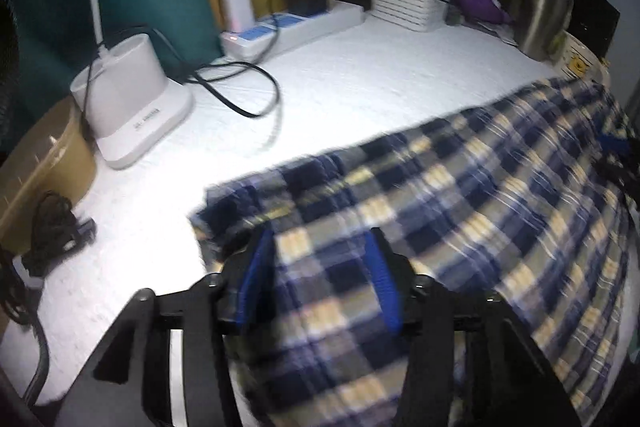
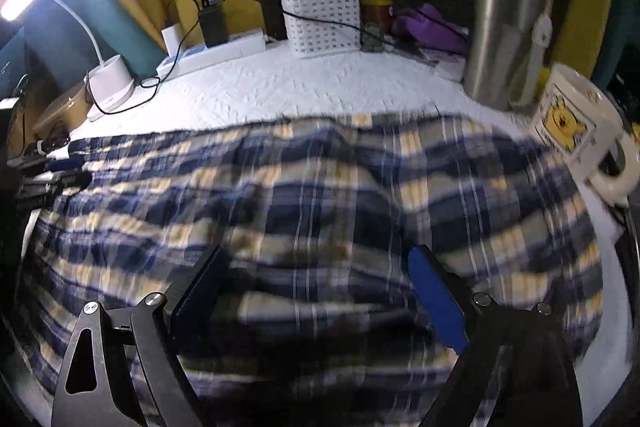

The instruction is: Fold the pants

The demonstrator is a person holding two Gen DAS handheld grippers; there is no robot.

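Only right view shows mug (image 2: 576, 131) beside pants (image 2: 320, 195); left view, coiled cable (image 1: 52, 227).

Both our wrist views look steeply down, close over the plaid pants (image 1: 460, 211) on the white table (image 1: 340, 79). They share the lamp base (image 2: 110, 83) at ten o'clock and basket (image 2: 322, 17) at twelve.

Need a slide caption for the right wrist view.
Open right tongs above plaid pants spread on a white table, mug at the right edge.
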